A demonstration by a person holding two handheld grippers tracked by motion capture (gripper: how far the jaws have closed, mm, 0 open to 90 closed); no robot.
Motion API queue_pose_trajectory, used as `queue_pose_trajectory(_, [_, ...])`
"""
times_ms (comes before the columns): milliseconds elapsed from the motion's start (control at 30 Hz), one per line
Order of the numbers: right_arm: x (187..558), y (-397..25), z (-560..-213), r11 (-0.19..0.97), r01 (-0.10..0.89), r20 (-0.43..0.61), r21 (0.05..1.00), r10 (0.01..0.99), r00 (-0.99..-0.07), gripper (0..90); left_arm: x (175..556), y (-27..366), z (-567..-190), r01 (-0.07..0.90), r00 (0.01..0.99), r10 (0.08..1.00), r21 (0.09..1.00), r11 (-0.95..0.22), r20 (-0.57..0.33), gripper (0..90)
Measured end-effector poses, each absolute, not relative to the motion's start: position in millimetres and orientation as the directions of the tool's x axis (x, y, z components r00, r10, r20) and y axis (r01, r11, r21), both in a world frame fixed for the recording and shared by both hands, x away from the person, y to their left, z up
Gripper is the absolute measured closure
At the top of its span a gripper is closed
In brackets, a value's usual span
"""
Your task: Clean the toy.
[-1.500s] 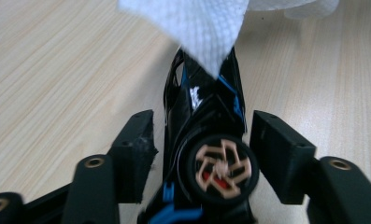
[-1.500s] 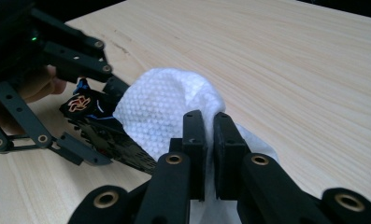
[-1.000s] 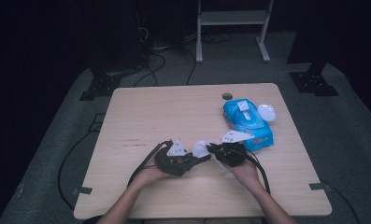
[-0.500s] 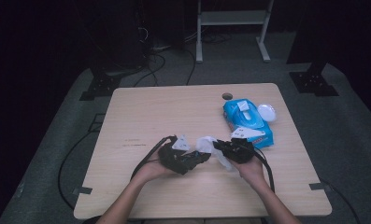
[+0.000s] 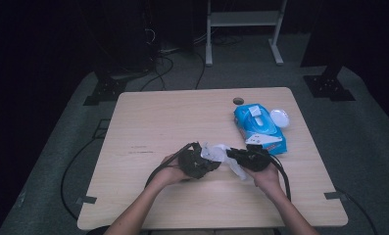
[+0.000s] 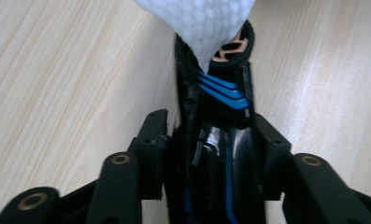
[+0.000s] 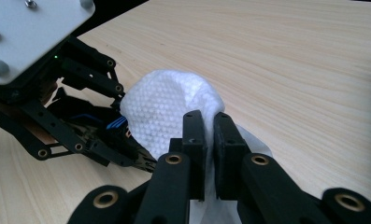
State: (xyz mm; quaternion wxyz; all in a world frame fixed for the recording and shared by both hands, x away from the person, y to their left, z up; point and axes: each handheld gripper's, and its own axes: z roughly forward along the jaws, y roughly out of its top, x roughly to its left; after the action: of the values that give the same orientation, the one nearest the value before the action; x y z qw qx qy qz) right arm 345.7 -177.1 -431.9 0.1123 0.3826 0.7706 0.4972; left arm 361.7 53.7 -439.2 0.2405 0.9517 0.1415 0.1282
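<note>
At the table's front middle, my left gripper (image 5: 209,164) is shut on a small black object (image 6: 220,98) with blue stripes and a round tan-spoked end. A white textured wipe (image 5: 216,152) is draped over that object's tip (image 6: 197,18). My right gripper (image 5: 232,156) faces the left one from the right. In the right gripper view its jaws (image 7: 210,122) are shut on the wipe (image 7: 164,107), which bulges against the black object held by the left gripper (image 7: 80,116). A loose tail of the wipe hangs under the right gripper.
A blue wet-wipe pack (image 5: 258,127) lies at the right of the wooden table (image 5: 158,122), just behind my right hand. A round white lid (image 5: 279,117) sits beside it, and a small cable hole (image 5: 238,101) lies behind. Cables trail off the front.
My right gripper has drawn left and nearer to the left gripper, with the wipe in it. The wipe is now bunched between the two grippers. The left hand has barely shifted.
</note>
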Motion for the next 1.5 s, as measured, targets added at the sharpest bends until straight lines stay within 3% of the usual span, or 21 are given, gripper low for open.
queue_pose_trajectory(300, [347.1, -183.5, -428.4, 0.171, 0.487, 0.246, 0.856, 0.695, -0.676, 84.2, 352.8, 62.2, -437.7, 0.122, 0.92, 0.301, 0.545, -0.829, 0.251, 56.4])
queue_pose_trajectory(400, [342.7, -182.8, -419.6, 0.169, 0.464, 0.24, 0.869, 0.677, -0.696, 84.3, 350.2, 67.2, -433.1, 0.117, 0.924, 0.313, 0.616, -0.779, 0.221, 56.4])
queue_pose_trajectory(567, [333.6, -172.8, -405.4, 0.173, 0.442, 0.25, 0.88, 0.622, -0.742, 84.3, 345.6, 69.7, -426.5, 0.085, 0.917, 0.312, 0.642, -0.762, 0.249, 56.4])
queue_pose_trajectory(667, [329.0, -164.3, -402.3, 0.192, 0.429, 0.248, 0.883, 0.586, -0.772, 84.3, 343.8, 73.4, -423.5, 0.074, 0.925, 0.309, 0.691, -0.719, 0.222, 56.4])
queue_pose_trajectory(833, [332.6, -169.0, -404.1, 0.201, 0.426, 0.231, 0.882, 0.603, -0.764, 84.3, 343.1, 78.5, -421.0, 0.069, 0.931, 0.31, 0.737, -0.672, 0.195, 56.4])
queue_pose_trajectory(1200, [332.7, -165.8, -401.4, 0.185, 0.444, 0.292, 0.877, 0.528, -0.797, 84.3, 343.8, 76.5, -433.9, 0.058, 0.943, 0.286, 0.76, -0.647, 0.172, 56.6])
queue_pose_trajectory(1500, [333.4, -170.0, -402.1, 0.171, 0.456, 0.303, 0.873, 0.542, -0.784, 84.4, 343.9, 79.4, -433.2, 0.055, 0.937, 0.302, 0.782, -0.62, 0.174, 56.8])
